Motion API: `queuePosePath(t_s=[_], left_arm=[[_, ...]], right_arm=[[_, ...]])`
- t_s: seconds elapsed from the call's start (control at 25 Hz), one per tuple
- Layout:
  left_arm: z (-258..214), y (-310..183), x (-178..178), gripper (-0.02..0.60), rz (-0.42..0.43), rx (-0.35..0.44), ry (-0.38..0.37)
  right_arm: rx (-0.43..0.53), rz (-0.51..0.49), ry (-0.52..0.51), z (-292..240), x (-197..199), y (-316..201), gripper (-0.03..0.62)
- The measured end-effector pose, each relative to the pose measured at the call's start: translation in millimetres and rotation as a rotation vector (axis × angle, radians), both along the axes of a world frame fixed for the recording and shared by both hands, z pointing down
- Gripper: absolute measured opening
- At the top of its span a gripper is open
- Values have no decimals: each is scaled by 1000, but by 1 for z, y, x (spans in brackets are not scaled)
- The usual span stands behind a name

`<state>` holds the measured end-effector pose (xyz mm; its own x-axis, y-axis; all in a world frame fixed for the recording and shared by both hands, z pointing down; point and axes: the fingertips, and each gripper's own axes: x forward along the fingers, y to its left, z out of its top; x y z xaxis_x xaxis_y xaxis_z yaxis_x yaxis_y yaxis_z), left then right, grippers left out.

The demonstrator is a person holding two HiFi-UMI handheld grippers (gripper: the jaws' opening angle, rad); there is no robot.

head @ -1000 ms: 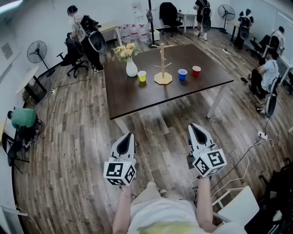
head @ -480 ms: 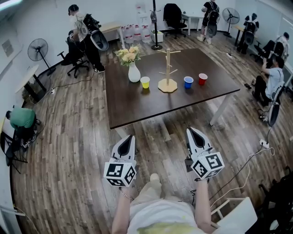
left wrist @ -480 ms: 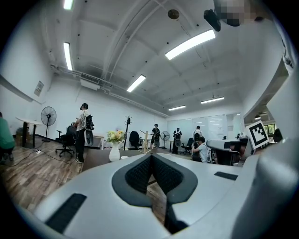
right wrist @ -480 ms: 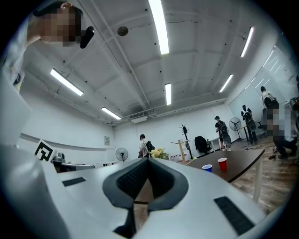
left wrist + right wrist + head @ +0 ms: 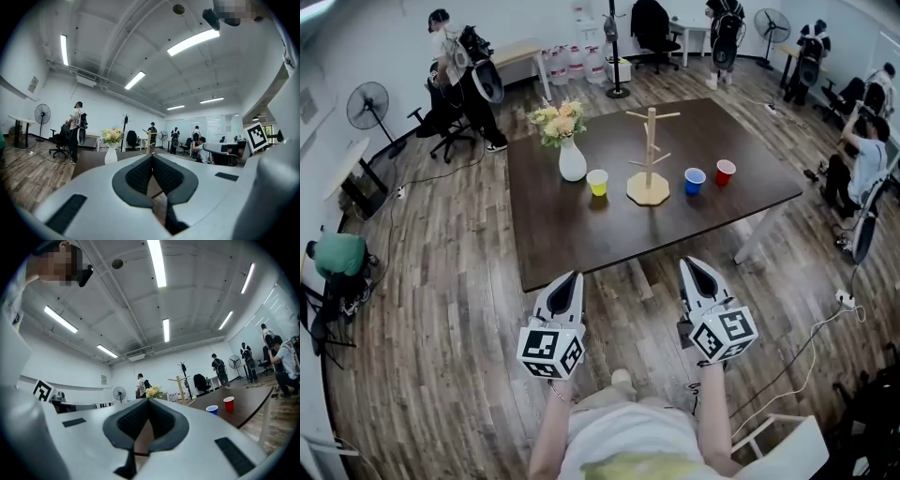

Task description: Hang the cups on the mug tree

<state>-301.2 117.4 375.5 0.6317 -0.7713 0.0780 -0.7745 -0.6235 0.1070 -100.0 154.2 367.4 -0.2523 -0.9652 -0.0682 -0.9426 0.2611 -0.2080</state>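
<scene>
The left gripper [image 5: 569, 279] has its two fingers pressed together, and nothing is between them. The right gripper [image 5: 692, 266] is just the same: fingers together and empty. That makes two grippers, one in each hand. Each has one cube with square markers on it. Both point level at the table [image 5: 581, 244] and hang over the wooden floor [image 5: 450, 328], just short of the table's near edge.

On the dark brown table there is one wooden mug tree [image 5: 649, 155]. It stands about in the middle of the table. There are three cups, and all three stand on the table top. One yellow cup [image 5: 598, 182] is just left of the tree. One blue cup [image 5: 695, 180] is just right of the tree. One red cup [image 5: 726, 172] is next to the blue one, closer to the right edge. One white vase of flowers [image 5: 572, 161] stands behind the yellow cup, near the far left corner.

Past the table, some people stand or sit by the walls.
</scene>
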Motion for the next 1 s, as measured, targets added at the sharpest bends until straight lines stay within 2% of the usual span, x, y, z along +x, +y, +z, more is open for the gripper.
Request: queuePosePath(t_s=[0.24,0.6,1.0], left_arm=[[11,-42,6,23,10,-20,9],[25,-79,28,23,40,-60,0],[41,-149,45,23,-46,-109,7]], right_arm=[[-8,-5,15,8,-2,-38,20],[-62,24,4,26,13,-74,21],[-93,-55,8,39,32,-161,21]])
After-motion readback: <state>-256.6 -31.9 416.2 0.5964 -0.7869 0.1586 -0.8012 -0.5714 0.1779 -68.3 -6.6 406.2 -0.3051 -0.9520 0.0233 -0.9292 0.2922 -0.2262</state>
